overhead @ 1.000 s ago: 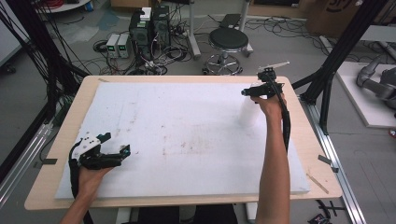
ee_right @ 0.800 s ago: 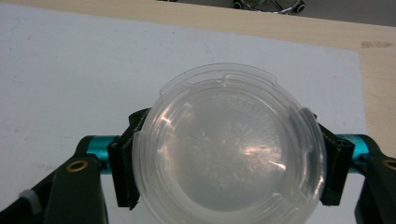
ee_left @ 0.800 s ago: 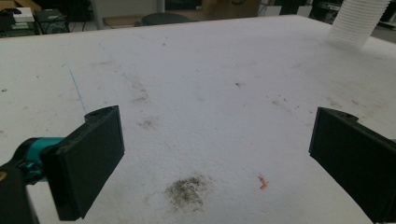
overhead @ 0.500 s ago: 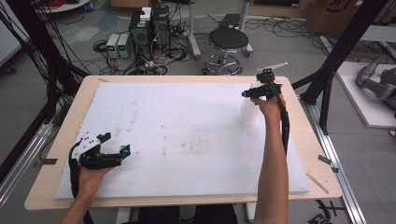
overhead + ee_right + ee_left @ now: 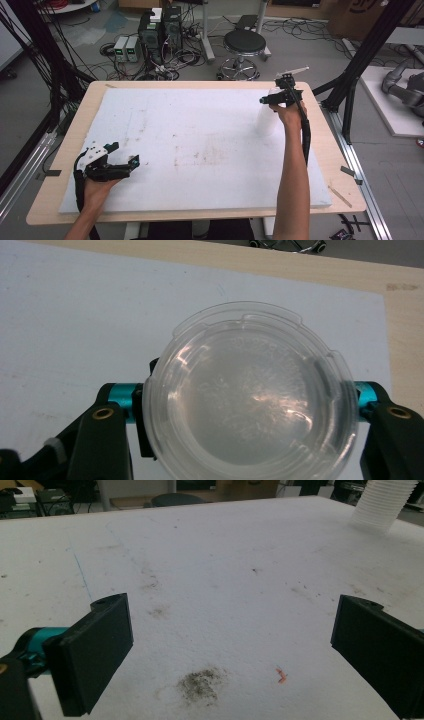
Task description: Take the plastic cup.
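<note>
Right gripper view shows our right gripper pinching the top clear cup of the stack below it, so we lift straight up, left gripper spread idle.

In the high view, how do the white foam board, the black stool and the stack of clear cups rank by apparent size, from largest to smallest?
1. White foam board, by far the largest.
2. Black stool; it stands farther from the camera, so its true size is unsure.
3. Stack of clear cups, under the right gripper, the smallest.
</note>
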`<state>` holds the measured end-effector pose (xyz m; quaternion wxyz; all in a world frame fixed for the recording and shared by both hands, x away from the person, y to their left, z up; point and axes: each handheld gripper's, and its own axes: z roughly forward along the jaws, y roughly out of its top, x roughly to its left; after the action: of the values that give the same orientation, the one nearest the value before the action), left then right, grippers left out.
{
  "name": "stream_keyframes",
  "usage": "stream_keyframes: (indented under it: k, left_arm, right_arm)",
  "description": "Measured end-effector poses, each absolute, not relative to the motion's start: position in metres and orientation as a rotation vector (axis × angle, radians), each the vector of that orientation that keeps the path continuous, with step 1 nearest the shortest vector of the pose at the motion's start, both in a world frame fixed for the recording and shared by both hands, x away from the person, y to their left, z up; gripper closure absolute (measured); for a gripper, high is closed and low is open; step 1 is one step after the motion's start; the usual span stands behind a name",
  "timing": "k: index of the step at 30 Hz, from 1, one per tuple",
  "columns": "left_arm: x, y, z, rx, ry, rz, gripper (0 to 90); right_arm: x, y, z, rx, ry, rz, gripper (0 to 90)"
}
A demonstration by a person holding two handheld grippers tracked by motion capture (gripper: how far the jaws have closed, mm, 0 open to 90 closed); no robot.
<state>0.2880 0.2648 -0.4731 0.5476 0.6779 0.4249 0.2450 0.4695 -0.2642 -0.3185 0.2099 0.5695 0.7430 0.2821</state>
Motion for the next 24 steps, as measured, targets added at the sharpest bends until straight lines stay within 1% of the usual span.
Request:
stream_keyframes:
  k: [6,12,17,18,19,20,21,22,24]
  left_arm:
    - [0.288,0.265,-0.473,1.606,1.009,0.58,3.2]
    - [0.288,0.265,-0.473,1.61,1.008,0.579,3.2]
    - [0.289,0.265,-0.473,1.612,1.01,0.579,3.2]
    - [0.289,0.265,-0.473,1.612,1.01,0.579,3.2]
    - [0.289,0.265,-0.473,1.613,1.009,0.579,3.2]
    - [0.289,0.265,-0.473,1.613,1.01,0.578,3.2]
    - [0.288,0.265,-0.473,1.612,1.009,0.579,3.2]
    - [0.288,0.265,-0.473,1.612,1.009,0.579,3.2]
    - [0.289,0.265,-0.473,1.612,1.009,0.579,3.2]
  right_arm:
    - [0.468,-0.266,-0.314,1.569,2.054,0.81,36.8]
    - [0.464,-0.268,-0.298,1.545,2.03,0.857,38.5]
    - [0.46,-0.268,-0.277,1.514,2.015,0.884,40.6]
    - [0.46,-0.268,-0.277,1.514,2.015,0.884,40.6]
    - [0.459,-0.269,-0.266,1.505,2.009,0.897,40.9]
    - [0.459,-0.269,-0.266,1.505,2.009,0.897,40.9]
    - [0.457,-0.269,-0.256,1.495,2.002,0.898,41.2]
    - [0.457,-0.269,-0.256,1.495,2.002,0.898,41.2]
    - [0.454,-0.27,-0.241,1.48,1.989,0.901,41.3]
